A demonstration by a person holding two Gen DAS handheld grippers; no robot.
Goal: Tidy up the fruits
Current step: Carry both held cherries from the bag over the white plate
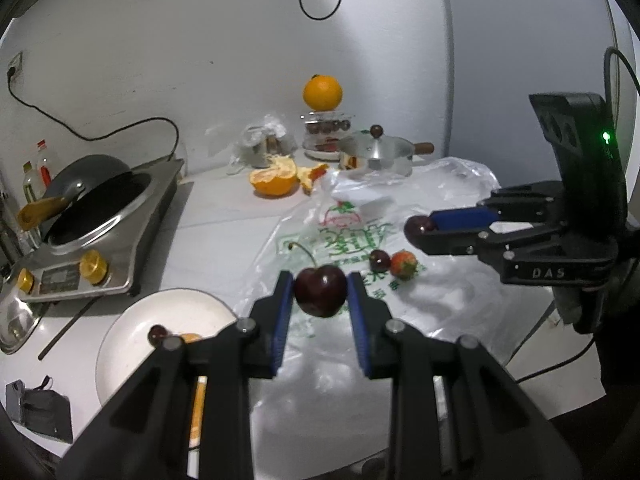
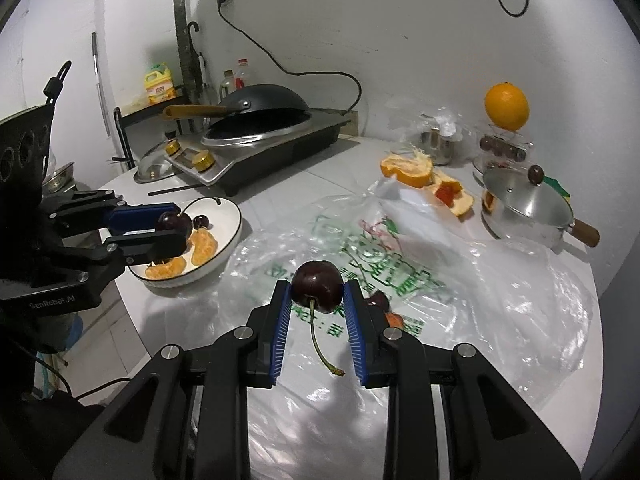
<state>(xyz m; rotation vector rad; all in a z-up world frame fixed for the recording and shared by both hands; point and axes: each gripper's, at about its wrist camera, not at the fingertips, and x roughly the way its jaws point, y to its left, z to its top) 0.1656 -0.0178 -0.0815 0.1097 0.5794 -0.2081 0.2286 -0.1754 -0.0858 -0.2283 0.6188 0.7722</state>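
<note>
My left gripper (image 1: 320, 294) is shut on a dark cherry (image 1: 320, 290) with its stem up, held above the plastic bag next to the white plate (image 1: 132, 328); it also shows in the right wrist view (image 2: 176, 226) over the plate (image 2: 224, 240). The plate holds a cherry (image 2: 201, 222) and orange segments (image 2: 202, 246). My right gripper (image 2: 317, 292) is shut on another dark cherry (image 2: 317, 286), stem hanging toward me; it shows in the left wrist view (image 1: 420, 228) at the right. A loose cherry (image 1: 379, 261) and a strawberry (image 1: 404, 265) lie on the bag.
A printed plastic bag (image 2: 460, 280) covers the white table. A half-peeled orange (image 1: 276, 178), a lidded steel pot (image 1: 376, 156), a whole orange (image 1: 322, 93) on a glass container and an induction cooker with a wok (image 1: 100, 216) stand behind. A chopstick (image 1: 68, 330) lies by the plate.
</note>
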